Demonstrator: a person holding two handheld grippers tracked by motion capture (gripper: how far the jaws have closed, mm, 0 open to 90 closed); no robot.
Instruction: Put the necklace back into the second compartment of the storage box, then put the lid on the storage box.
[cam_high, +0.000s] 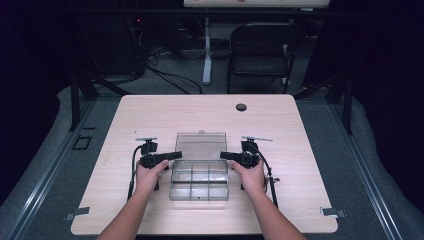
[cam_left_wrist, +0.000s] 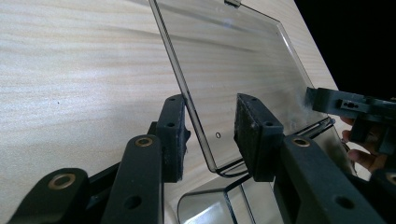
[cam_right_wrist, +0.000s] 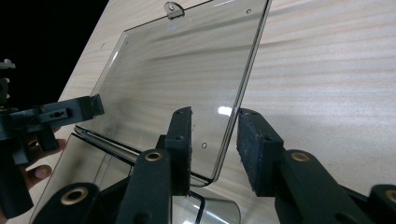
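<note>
A: Status of the box (cam_high: 200, 177)?

B: It sits mid-table (cam_high: 150, 115), near the front edge. The lid (cam_high: 201, 146) is swung open and lies back flat behind the compartments.

A: Grippers?

B: The left gripper (cam_left_wrist: 212, 135) straddles the lid's left edge, the right gripper (cam_right_wrist: 215, 149) its right edge. Both pairs of jaws stand apart, with a gap at the pads; nothing is clamped.

A: Step?

B: Judged: release after opening. Next: draw both grippers outward, clear of the lid edges.

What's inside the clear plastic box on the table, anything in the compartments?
The box stands open, its lid laid back. Its divided compartments look empty: the table shows through the clear bottom. Glare blurs the small cells, so tiny items can't be ruled out.
</note>
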